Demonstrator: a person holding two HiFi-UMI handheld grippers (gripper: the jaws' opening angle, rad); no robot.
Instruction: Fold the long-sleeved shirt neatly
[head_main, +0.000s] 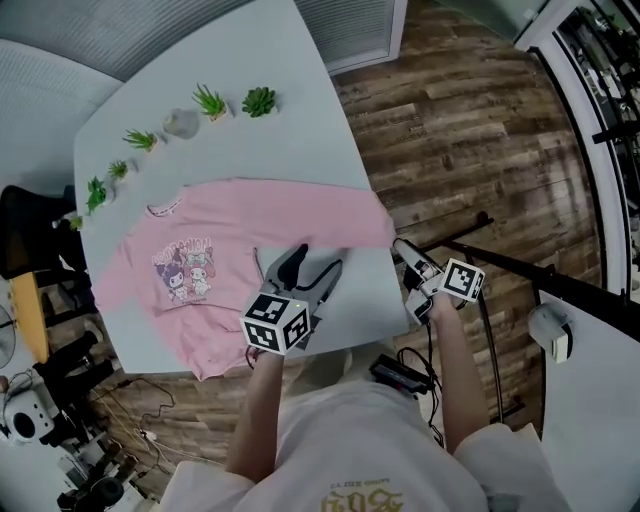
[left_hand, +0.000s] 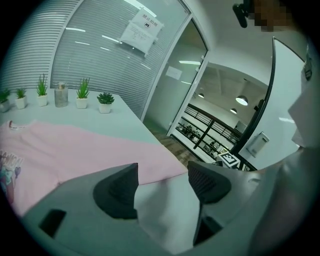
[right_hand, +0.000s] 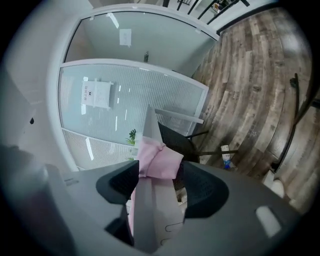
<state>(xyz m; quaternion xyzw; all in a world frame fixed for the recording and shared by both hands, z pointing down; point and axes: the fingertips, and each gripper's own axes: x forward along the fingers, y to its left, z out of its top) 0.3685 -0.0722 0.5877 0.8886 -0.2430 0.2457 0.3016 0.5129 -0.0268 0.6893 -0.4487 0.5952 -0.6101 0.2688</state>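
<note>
Handling: the pink long-sleeved shirt (head_main: 225, 255) lies flat, print side up, on the table (head_main: 290, 130). It looks like a thin jersey: light, limp and with no stiffness, so it will sag and crease wherever it isn't supported, and one layer should slide easily on the smooth top. Best holds are probably seams and edges (cuff, hem corner, shoulder), since a pinch mid-panel would just bunch it. Left gripper (head_main: 315, 265) hovers over the shirt's near-right area with its jaws spread. Its own view (left_hand: 162, 182) shows only bare table and the shirt's edge (left_hand: 75, 150) ahead of the tips, nothing pinched. Right gripper (head_main: 410, 270) sits off the table's right edge, just beside the end of the outstretched sleeve (head_main: 375, 228). Its jaws are also wide apart (right_hand: 157, 182). The sleeve cuff (right_hand: 160, 160) and the table's edge (right_hand: 145, 215) sit in the gap ahead, but the pads don't appear to be pressing on cloth. Hard to read: that view is rolled with the table edge-on, so I can't tell how much cuff hangs over the edge or how far in front of the tips it is. The other sleeve, far from both grippers, looks tucked or draped at the table's opposite edge, and its end isn't visible. The left gripper's marker cube partly covers the hem.
</note>
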